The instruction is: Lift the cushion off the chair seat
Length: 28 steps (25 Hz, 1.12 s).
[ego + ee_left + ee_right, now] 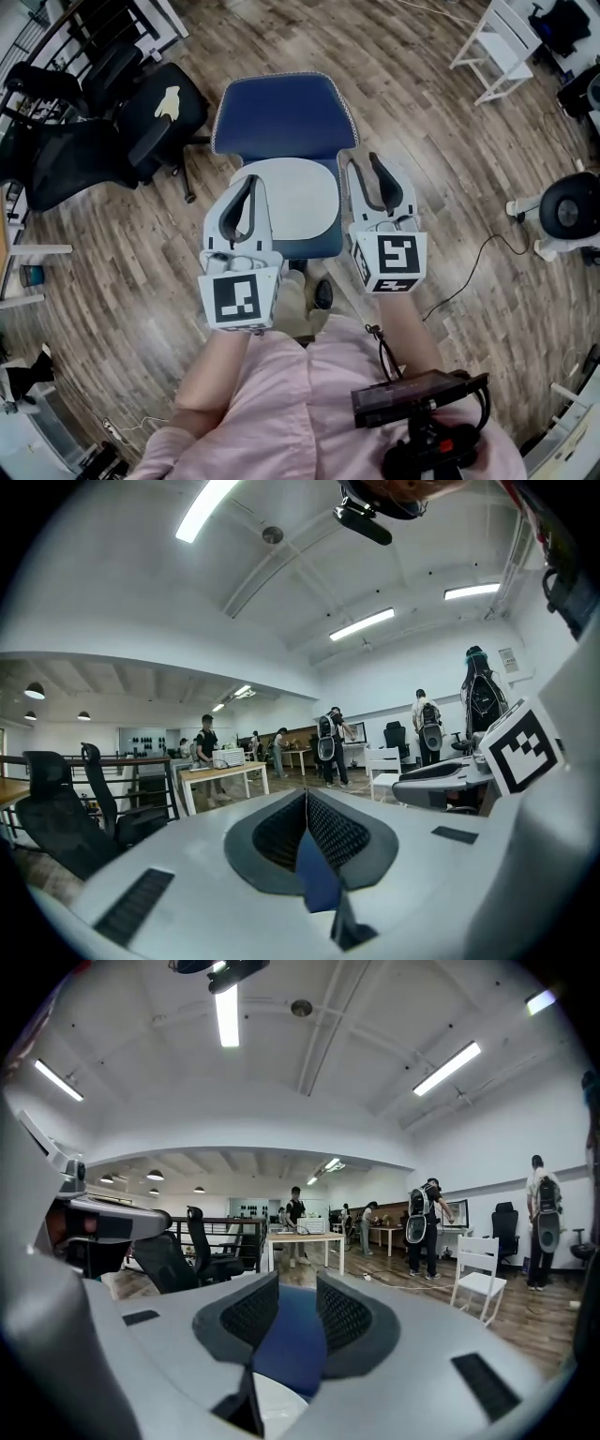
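Observation:
A pale grey cushion [295, 197] lies on the seat of a blue chair [281, 112] in the head view. Both grippers hover over it, one at each side. My left gripper [253, 183] is over the cushion's left edge, its jaws closed tip to tip with nothing between them [305, 796]. Over the cushion's right edge, my right gripper [367, 169] is open with a narrow gap and holds nothing. In the right gripper view, the gap [297, 1283] shows the blue chair [291, 1335] and a strip of the cushion [277, 1402].
Black office chairs [84, 131] stand to the left. A white chair [502, 42] is at the far right, with a round black-and-white device [567, 211] and a cable [469, 277] on the wooden floor. People and tables [300, 1237] fill the background.

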Tool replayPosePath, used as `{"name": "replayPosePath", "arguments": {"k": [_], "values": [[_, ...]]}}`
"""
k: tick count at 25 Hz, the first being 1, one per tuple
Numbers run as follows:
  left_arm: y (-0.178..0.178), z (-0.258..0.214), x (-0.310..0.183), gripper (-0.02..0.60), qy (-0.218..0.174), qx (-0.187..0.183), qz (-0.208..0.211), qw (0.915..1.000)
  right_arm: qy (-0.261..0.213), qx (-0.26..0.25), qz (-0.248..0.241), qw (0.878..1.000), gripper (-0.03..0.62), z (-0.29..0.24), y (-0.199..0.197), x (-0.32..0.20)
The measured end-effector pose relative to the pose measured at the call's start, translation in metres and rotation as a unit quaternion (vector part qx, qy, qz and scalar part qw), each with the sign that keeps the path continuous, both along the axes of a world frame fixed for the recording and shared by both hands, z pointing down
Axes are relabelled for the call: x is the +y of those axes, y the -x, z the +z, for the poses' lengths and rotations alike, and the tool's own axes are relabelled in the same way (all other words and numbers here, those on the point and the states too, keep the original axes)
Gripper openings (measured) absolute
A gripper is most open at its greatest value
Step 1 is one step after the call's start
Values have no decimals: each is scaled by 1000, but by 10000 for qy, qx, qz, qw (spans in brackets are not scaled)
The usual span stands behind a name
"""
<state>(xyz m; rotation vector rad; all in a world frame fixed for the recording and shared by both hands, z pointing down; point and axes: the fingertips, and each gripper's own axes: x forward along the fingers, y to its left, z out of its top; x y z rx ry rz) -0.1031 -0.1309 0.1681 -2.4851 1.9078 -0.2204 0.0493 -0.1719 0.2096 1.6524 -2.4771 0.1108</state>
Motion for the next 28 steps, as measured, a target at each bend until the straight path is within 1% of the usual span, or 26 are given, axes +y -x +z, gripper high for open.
{"name": "replayPosePath", "arguments": {"k": [8, 13, 21, 28], "values": [[10, 56, -59, 14, 589, -77, 223, 9980, 528, 52, 223, 9983, 126, 54, 2, -50], [15, 101, -88, 14, 966, -136, 333, 9947, 943, 87, 334, 9949, 127, 105, 4, -69], [17, 183, -116, 14, 1606, -228, 566, 9851, 1767, 112, 438, 9832, 127, 208, 14, -78], [18, 247, -125, 14, 2004, -264, 664, 9771, 2248, 143, 577, 9726, 127, 284, 13, -74]]}}
